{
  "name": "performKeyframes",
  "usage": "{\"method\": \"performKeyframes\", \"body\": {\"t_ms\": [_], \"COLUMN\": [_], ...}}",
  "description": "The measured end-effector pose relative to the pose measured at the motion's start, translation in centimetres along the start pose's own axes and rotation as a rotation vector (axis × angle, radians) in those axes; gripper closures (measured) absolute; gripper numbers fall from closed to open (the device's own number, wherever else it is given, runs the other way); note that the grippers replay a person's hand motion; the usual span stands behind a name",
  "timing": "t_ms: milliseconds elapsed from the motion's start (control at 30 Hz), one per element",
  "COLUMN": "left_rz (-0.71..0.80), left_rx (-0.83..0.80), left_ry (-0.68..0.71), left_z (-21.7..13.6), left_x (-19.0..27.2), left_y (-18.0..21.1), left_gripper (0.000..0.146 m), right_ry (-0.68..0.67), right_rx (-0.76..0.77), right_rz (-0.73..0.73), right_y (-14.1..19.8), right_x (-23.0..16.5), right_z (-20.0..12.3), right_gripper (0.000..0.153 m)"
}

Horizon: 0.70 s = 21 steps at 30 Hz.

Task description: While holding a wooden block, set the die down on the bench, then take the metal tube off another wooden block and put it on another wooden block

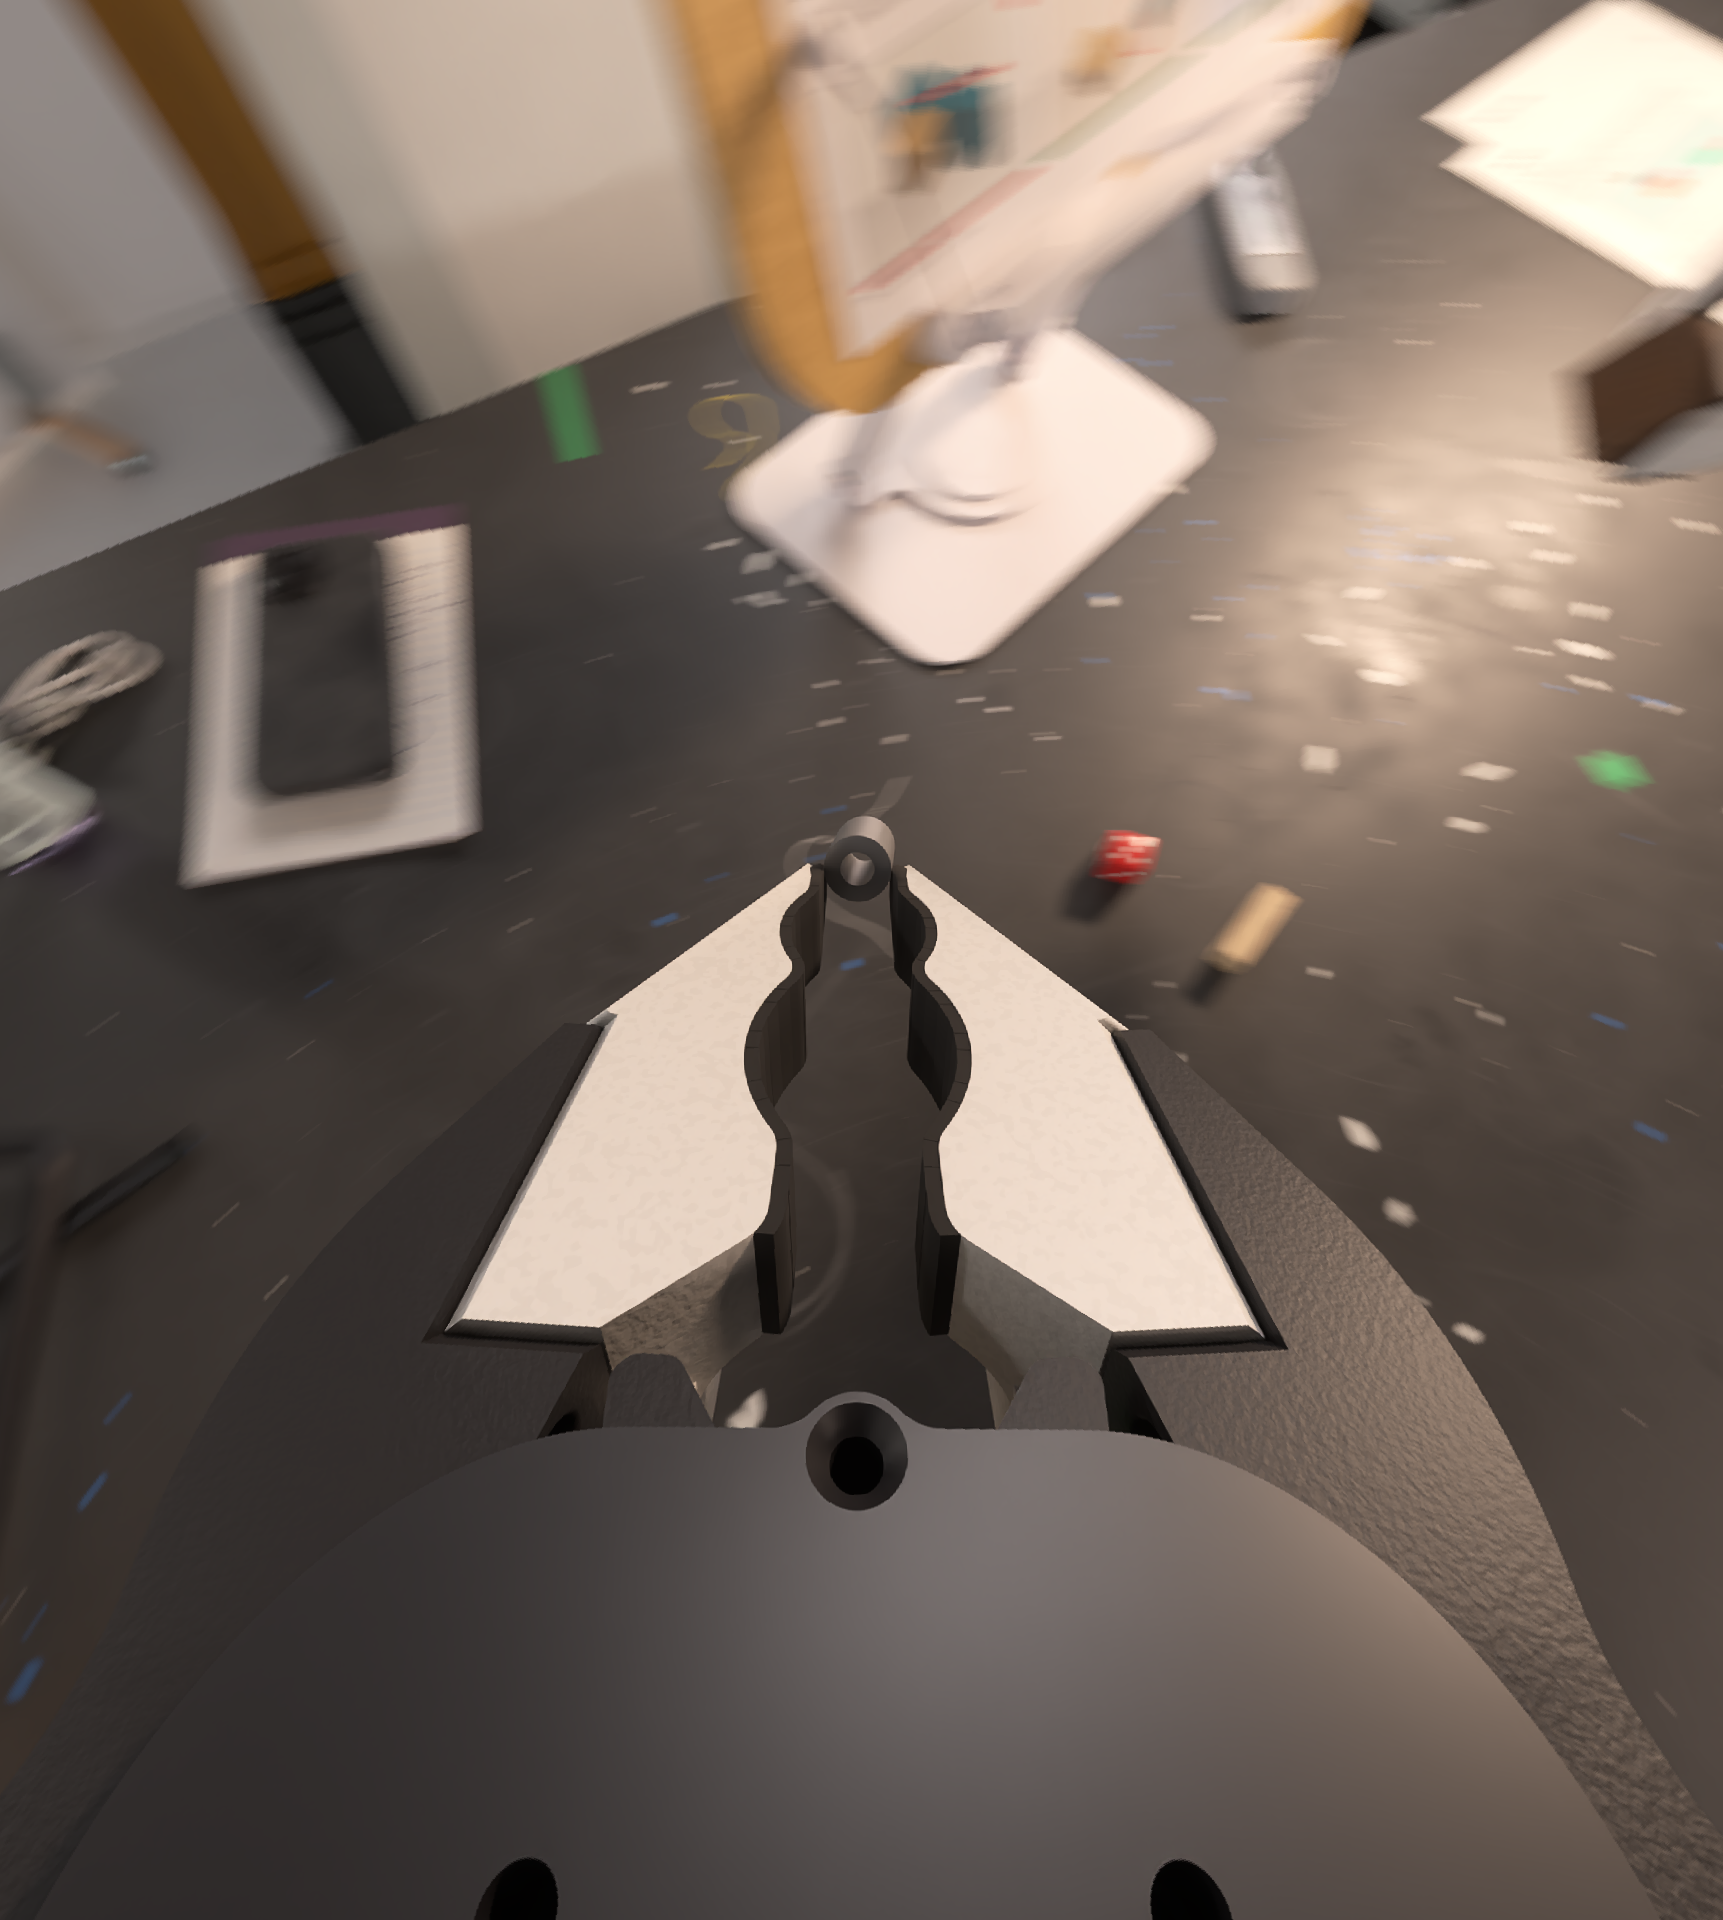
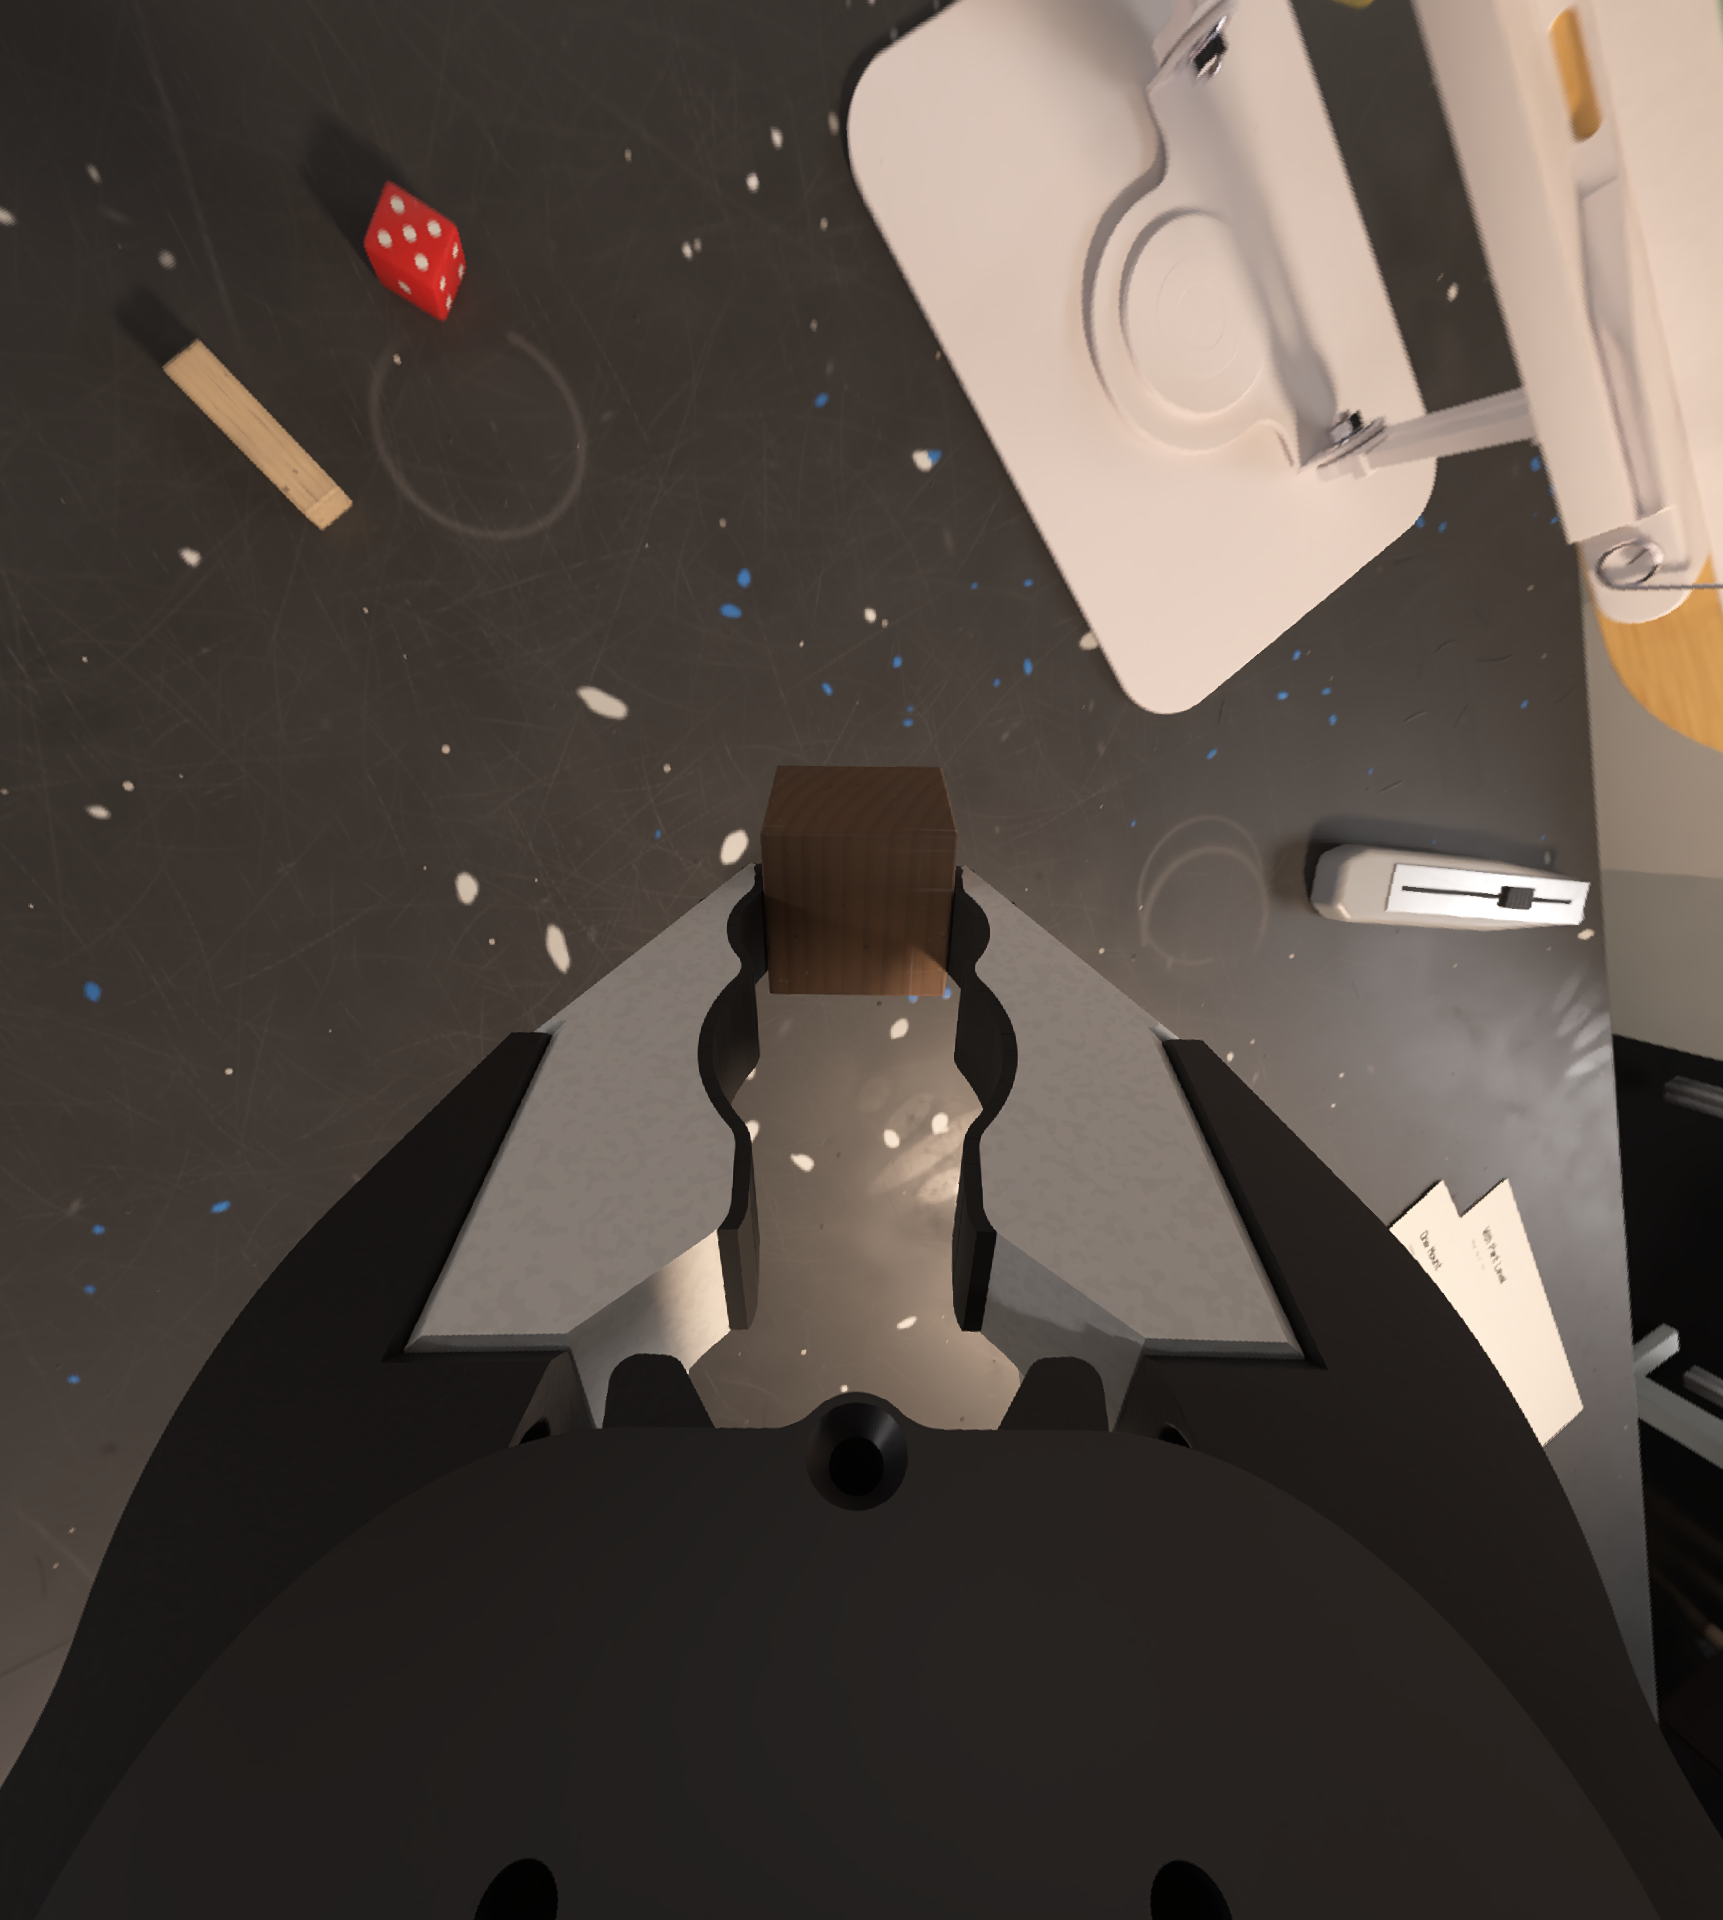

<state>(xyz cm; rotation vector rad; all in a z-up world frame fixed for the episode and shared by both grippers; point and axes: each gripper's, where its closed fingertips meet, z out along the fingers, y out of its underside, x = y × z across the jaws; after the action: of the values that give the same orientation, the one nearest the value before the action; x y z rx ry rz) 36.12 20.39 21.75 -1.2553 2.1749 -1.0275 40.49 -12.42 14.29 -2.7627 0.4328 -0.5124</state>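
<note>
My left claw (image 1: pixel 863 883) is clenched on the metal tube (image 1: pixel 861 858), a short grey cylinder seen end-on, its bore dark. My right claw (image 2: pixel 859 914) grips a dark brown wooden cube (image 2: pixel 857 883) above the speckled worktop (image 2: pixel 213 831). Farther off lie a pale wooden bar (image 2: pixel 254 434) and the red die (image 2: pixel 415 249), apart. The left view beyond is blurred.
</note>
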Motion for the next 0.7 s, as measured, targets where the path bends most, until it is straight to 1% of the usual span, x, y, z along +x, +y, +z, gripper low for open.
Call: {"method": "performKeyframes", "body": {"t_ms": [33, 100, 167, 233, 333, 433, 567, 700], "left_rz": [0.032, 0.099, 0.18, 0.265, 0.341, 0.388, 0.461, 0.509], "left_rx": [-0.002, -0.044, -0.129, -0.215, -0.322, -0.427, -0.56, -0.601], "left_ry": [0.086, 0.187, 0.221, 0.239, 0.25, 0.284, 0.413, 0.439], "left_z": [0.5, 2.2, 4.7, 7.3, 10.4, 12.7, 14.5, 16.0], "left_x": [2.3, 6.0, 8.9, 11.1, 12.9, 14.1, 16.5, 17.6], "left_y": [-0.5, -0.9, -0.3, 0.5, 2.2, 4.4, 8.0, 9.7], "left_gripper": [0.134, 0.134, 0.134, 0.134, 0.134, 0.134, 0.134, 0.134], "right_ry": [0.006, 0.004, -0.004, -0.036, -0.082, -0.084, -0.094, -0.097], "right_rx": [0.014, 0.022, 0.025, 0.067, 0.162, 0.196, 0.211, 0.238], "right_rz": [-0.001, -0.006, -0.021, -0.051, -0.09, -0.112, -0.133, -0.148], "right_y": [-0.2, -0.2, -0.2, -0.9, -2.2, -2.5, -2.1, -1.7], "right_x": [0.0, 0.0, -0.3, -0.9, -1.7, -1.8, -1.9, -2.0], "right_z": [-0.2, -0.3, -0.3, -0.5, -1.1, -1.5, -2.0, -2.7], "right_gripper": [0.119, 0.119, 0.119, 0.119, 0.119, 0.119, 0.119, 0.119]}}
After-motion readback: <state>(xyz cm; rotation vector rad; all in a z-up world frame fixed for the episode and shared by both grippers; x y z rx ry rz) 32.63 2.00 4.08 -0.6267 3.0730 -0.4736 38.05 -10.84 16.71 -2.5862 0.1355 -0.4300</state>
